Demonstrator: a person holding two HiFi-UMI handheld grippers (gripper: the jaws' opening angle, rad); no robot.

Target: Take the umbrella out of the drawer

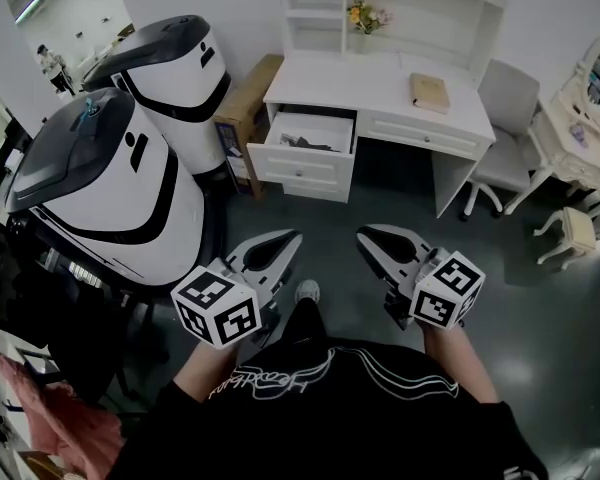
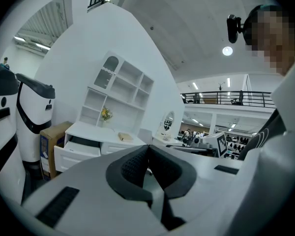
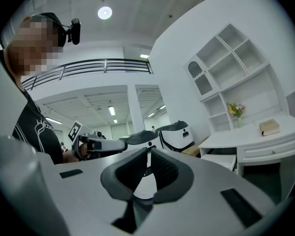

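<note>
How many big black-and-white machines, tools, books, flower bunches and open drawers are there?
Big black-and-white machines: 2
Tools: 2, left tool and right tool
Books: 1
Flower bunches: 1
Open drawers: 1
Total: 7

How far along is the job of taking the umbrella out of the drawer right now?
Done: the drawer of the white desk stands open, with something dark inside, probably the umbrella. In hand: nothing; the left gripper and the right gripper are both shut and empty, well short of the desk. Left: approach, grasp the umbrella and lift it out.
</note>
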